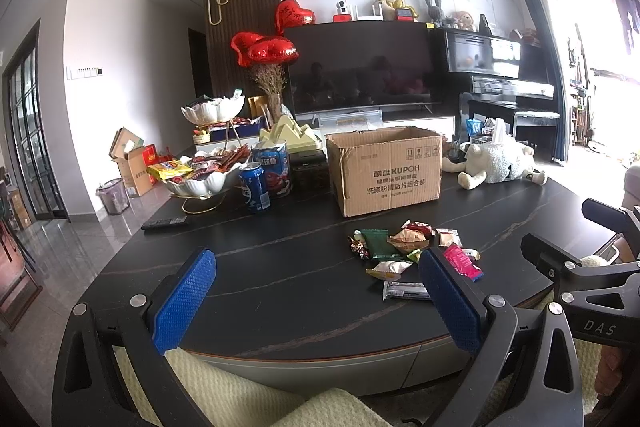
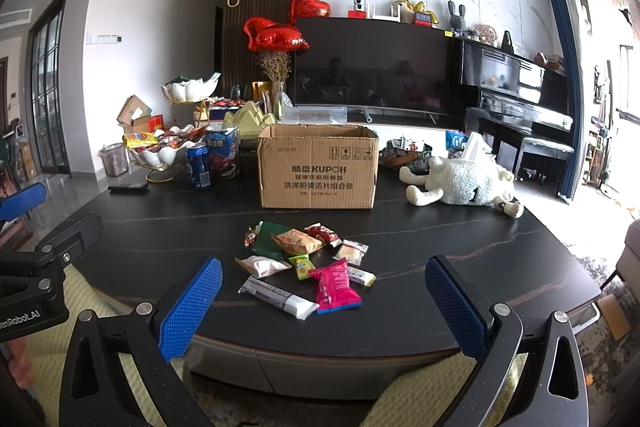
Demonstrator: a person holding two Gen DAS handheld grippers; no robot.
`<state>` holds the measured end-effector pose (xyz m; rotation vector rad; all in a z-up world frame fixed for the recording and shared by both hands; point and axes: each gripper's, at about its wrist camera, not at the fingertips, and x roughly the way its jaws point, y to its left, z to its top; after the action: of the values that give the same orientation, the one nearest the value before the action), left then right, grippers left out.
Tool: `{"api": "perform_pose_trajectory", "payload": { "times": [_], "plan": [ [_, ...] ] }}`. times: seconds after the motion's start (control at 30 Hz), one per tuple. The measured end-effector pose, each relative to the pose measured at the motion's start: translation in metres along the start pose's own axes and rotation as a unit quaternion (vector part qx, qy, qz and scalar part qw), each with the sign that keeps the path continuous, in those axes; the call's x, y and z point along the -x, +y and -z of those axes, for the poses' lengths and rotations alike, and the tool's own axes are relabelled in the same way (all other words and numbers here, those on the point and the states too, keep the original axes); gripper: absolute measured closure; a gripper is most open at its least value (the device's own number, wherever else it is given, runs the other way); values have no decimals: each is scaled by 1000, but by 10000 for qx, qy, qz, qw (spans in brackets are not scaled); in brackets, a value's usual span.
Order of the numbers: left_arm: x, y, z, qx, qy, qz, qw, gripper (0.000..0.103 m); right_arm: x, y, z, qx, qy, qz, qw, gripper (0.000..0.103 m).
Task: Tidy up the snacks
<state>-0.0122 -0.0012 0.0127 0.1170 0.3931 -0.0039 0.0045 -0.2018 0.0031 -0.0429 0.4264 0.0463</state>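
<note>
Both claws, the left claw (image 1: 316, 301) and the right claw (image 2: 324, 307), gape wide and empty. The snack packets (image 2: 304, 267) at mid-frame on the desk (image 2: 460, 247) look light, crinkly and slippery; pinching a sealed edge seems best.

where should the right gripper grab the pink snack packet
Take the pink snack packet across its puffed middle, from above: it lies flat on the table, partly overlapping the grey bar. The open right gripper hangs near it.
</note>
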Motion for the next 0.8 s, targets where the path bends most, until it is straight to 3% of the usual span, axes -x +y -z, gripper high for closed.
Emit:
{"api": "perform_pose_trajectory", "payload": {
  "times": [0.5, 0.8],
  "plan": [
    [3, -5, -2, -12, 56, 52, 10000, 0, -3, 0, 1, -8, 19, -13, 10000, 0],
    [-22, -15, -1, 4, 394, 357, 9986, 0, -20, 11, 2, -32, 321, -122, 9994, 0]
  ]
}}
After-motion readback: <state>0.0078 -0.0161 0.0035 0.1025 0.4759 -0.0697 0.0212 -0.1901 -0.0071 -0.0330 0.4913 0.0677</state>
